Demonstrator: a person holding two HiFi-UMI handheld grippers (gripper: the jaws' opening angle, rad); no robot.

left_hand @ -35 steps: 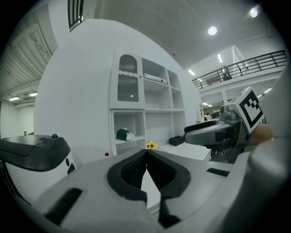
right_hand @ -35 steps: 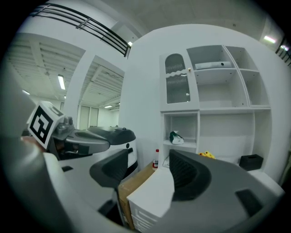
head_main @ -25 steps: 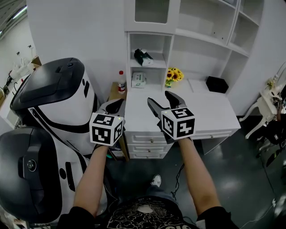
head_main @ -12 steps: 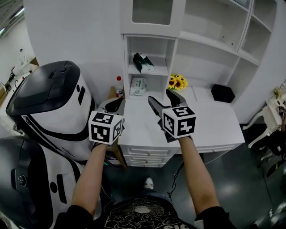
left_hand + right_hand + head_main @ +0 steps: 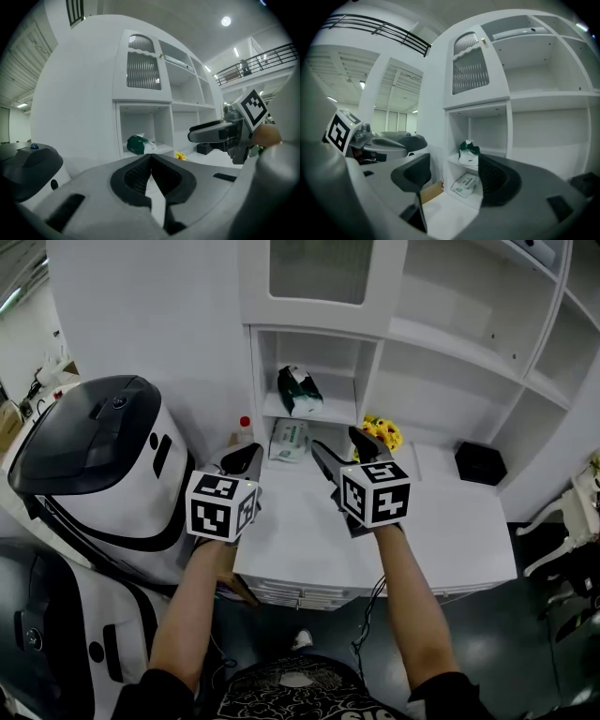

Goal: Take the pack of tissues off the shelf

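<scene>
**Head view.** The tissue pack (image 5: 300, 390), green and white, sits on the small shelf (image 5: 330, 415) in the upper middle of the frame. It is inside the narrow cubby of the white cabinet. Below it, on the desk (image 5: 441, 531), lies a second, flat pack (image 5: 289, 440). Both grippers hang over the desk's front edge, well apart from the shelf. The left gripper (image 5: 246, 460) is clenched. The right gripper (image 5: 337, 442) has its jaws spread. I count two grippers, two packs, one bunch of yellow flowers (image 5: 382, 432), one black box (image 5: 480, 462) and one red-capped bottle (image 5: 244, 425). A large white-and-black machine (image 5: 94, 456) fills the left side.

**Left gripper view.** The jaws of the left gripper (image 5: 151, 159) meet at the lower centre with nothing between them. Just above them, the tissue pack (image 5: 139, 144) shows in its cubby. The right gripper (image 5: 211, 133) reaches in from the right.

**Right gripper view.** The right gripper (image 5: 452, 161) is released and empty. Between its jaws show the tissue pack (image 5: 468, 152) and, lower, the flat pack (image 5: 465, 183).

**The step in hand.** The reach has not arrived yet, and the open right gripper looks the better placed for it. It should go in level with the shelf, not the desk, so that it takes the upper pack and not the flat one. The cubby is narrow, so the jaws should enter straight and clear of the side walls. The pack looks soft and crumpled, so a grip across its middle would probably hold best. Then draw it straight out without dragging it on the shelf's lip.
</scene>
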